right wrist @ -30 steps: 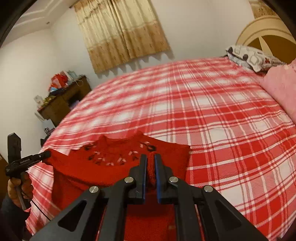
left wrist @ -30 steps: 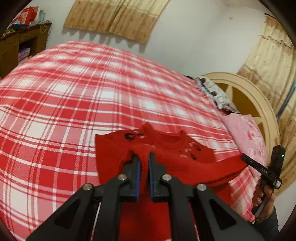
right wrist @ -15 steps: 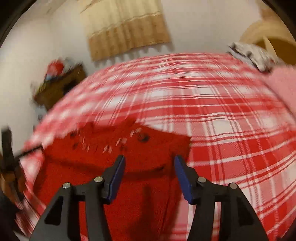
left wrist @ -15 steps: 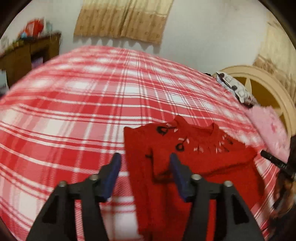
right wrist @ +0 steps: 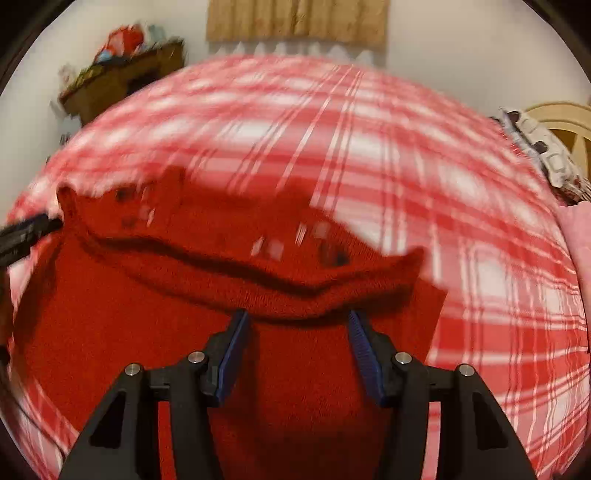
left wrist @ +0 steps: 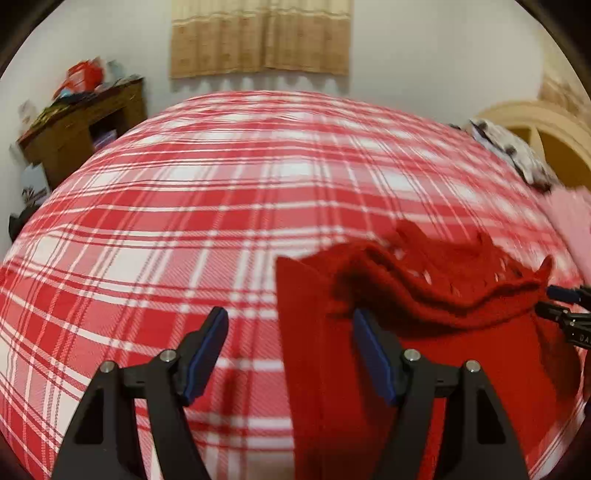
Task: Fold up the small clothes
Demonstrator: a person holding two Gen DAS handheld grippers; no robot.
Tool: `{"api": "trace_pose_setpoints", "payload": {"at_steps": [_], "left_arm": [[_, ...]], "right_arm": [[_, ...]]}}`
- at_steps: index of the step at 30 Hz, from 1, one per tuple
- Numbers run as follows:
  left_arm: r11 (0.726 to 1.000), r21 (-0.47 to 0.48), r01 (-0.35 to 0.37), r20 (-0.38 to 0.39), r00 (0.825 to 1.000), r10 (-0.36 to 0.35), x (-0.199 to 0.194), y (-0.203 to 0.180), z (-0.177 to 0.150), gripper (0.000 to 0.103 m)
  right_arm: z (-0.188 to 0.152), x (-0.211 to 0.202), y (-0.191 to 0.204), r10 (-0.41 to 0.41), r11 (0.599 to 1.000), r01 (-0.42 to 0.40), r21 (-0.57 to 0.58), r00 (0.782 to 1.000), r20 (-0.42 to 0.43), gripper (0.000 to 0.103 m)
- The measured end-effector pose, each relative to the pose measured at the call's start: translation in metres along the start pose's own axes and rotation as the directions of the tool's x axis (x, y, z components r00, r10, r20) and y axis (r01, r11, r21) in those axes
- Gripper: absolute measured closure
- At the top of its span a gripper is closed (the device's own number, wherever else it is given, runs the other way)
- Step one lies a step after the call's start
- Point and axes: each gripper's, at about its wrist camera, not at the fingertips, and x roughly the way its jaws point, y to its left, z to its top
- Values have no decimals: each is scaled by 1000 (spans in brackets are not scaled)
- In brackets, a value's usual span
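The bed [left wrist: 207, 206], covered by a red-and-white plaid sheet, fills both views and serves as the reference surface. A wooden desk [left wrist: 85, 129] stands beyond the bed's far left corner, a tan curtain [left wrist: 260, 35] hangs on the wall behind its far edge, and a patterned pillow [left wrist: 513, 151] lies at its right end by the headboard. The red knit sweater [right wrist: 258, 280] lies on the near part of the bed, its top portion folded down over the body in a soft, uneven ridge. The left gripper [left wrist: 290, 347] is released and its jaws are opening — the sweater's left edge lies between them, not pressed by the pads. The right gripper [right wrist: 295, 347] hangs over the sweater's middle, jaws apart, grasping nothing. Risks from here, as a judgement: the folded layer is loose and bunched, so it may slump or spring back — the knit is thick and elastic. A low fingertip could snag the fabric and drag the fold askew. Regripping only one layer would pull the fold open.
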Motion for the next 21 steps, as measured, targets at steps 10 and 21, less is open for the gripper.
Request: {"api": "trace_pose_setpoints", "payload": {"at_steps": [10,21], "left_arm": [[999,-21,45,-4,999,-45,-31,15,-36,31],[995,93,44,54,997,-49,-60,-10,-77,22]], "right_arm": [[-39,-30,-26,42,992,-49,115,997,61,47],[-119,-84,-52,76,965,-103,241,990,118,46]]}}
